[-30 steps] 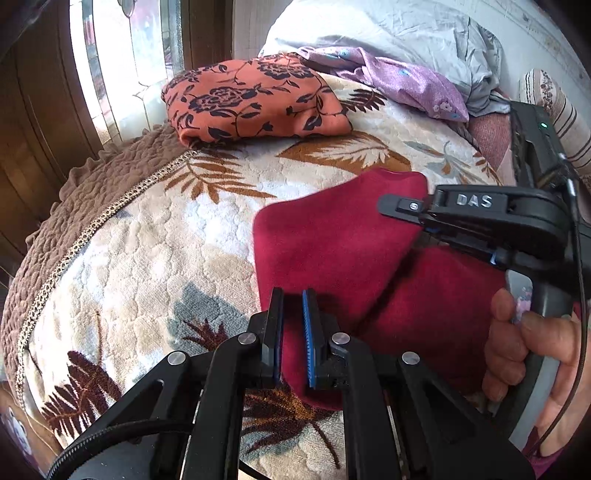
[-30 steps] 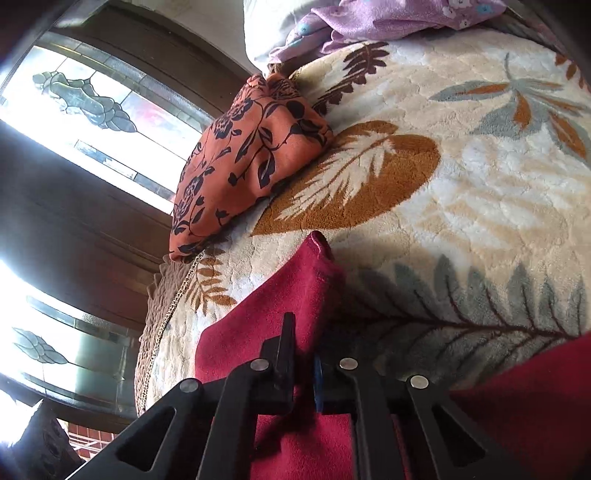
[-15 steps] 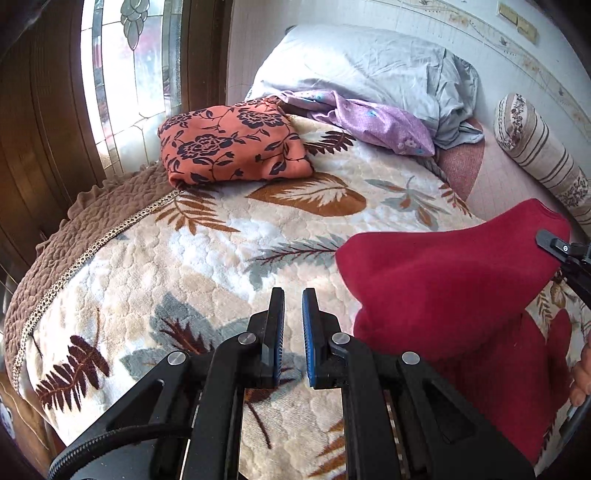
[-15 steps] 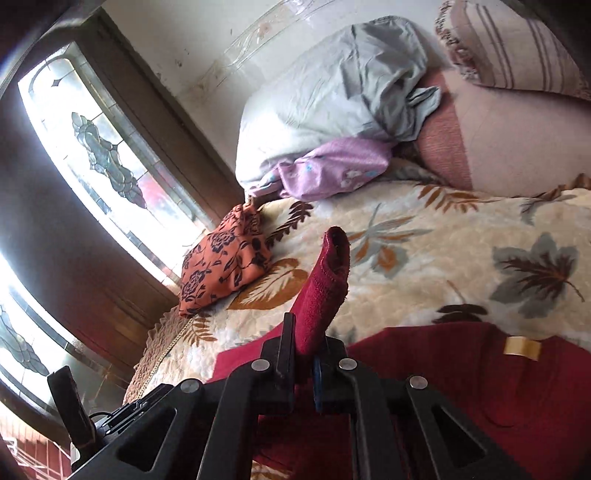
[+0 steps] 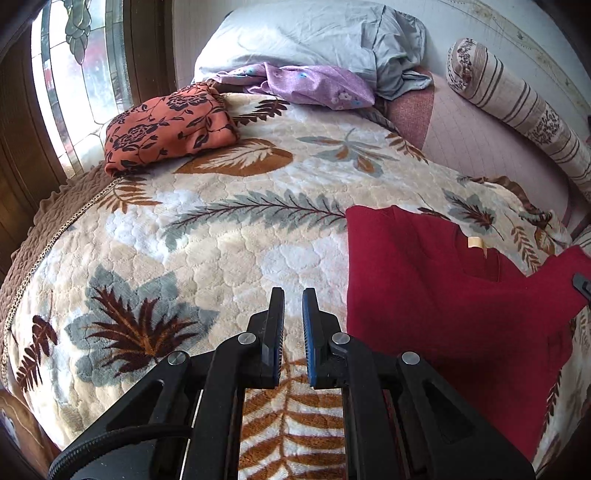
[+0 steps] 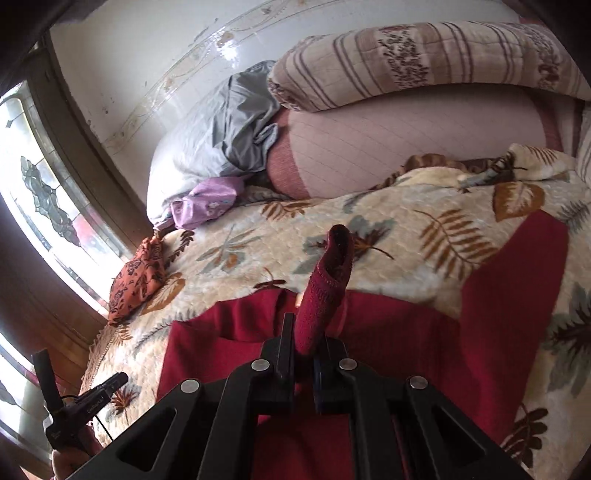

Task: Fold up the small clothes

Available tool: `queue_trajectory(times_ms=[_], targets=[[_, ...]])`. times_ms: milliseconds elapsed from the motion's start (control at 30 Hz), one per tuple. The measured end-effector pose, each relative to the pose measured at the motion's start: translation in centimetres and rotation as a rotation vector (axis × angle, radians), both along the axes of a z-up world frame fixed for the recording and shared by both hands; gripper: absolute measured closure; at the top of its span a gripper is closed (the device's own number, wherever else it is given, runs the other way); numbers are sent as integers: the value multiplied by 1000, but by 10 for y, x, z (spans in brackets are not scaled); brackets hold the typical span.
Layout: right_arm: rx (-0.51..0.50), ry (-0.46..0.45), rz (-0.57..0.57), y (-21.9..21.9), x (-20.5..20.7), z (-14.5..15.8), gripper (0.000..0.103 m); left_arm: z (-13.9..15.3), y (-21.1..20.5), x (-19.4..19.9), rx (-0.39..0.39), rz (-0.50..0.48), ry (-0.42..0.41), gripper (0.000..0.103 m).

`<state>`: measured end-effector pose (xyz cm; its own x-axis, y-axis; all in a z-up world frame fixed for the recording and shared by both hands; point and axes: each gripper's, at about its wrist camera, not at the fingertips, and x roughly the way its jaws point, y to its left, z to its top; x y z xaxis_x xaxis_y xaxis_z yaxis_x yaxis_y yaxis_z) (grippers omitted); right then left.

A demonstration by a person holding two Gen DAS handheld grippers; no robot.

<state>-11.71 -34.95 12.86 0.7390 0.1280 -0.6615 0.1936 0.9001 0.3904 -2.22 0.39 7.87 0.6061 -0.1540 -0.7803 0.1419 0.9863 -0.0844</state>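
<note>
A dark red sweater (image 5: 436, 295) lies spread on the leaf-patterned blanket (image 5: 229, 236), neck label up, to the right of my left gripper (image 5: 292, 314). The left gripper's jaws stand a narrow gap apart, holding nothing, above the blanket. My right gripper (image 6: 303, 332) is shut on the sweater's sleeve cuff (image 6: 328, 284), which sticks up between the fingers above the sweater body (image 6: 406, 332). The sweater's other sleeve (image 6: 517, 280) lies out to the right. The left gripper also shows in the right wrist view (image 6: 107, 387) at the lower left.
A folded orange floral garment (image 5: 166, 129) lies at the blanket's far left by the window. A purple cloth (image 5: 314, 85) and grey pillow (image 5: 314, 33) sit at the head. A striped bolster (image 5: 524, 110) lies at the right. The bed's brown edge (image 5: 44, 221) runs left.
The left gripper let go of the sweater and drew back left. The right gripper carried the sleeve across to the right, and the sweater body now lies flat with its neck showing.
</note>
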Motion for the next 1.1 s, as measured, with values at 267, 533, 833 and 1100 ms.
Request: queue_trajectory(times_ms=[267, 533, 833, 1100], targets=[[-16, 275, -70, -36, -27, -79, 93, -17, -30, -5, 6, -68, 73, 96], [-105, 169, -53, -15, -54, -26, 41, -16, -26, -25, -30, -156, 100, 96], [-61, 23, 309, 84, 38, -4, 33, -31, -43, -40, -64, -256, 128, 96], [-149, 100, 641, 187, 153, -49, 33, -56, -17, -18, -59, -182, 204, 96]])
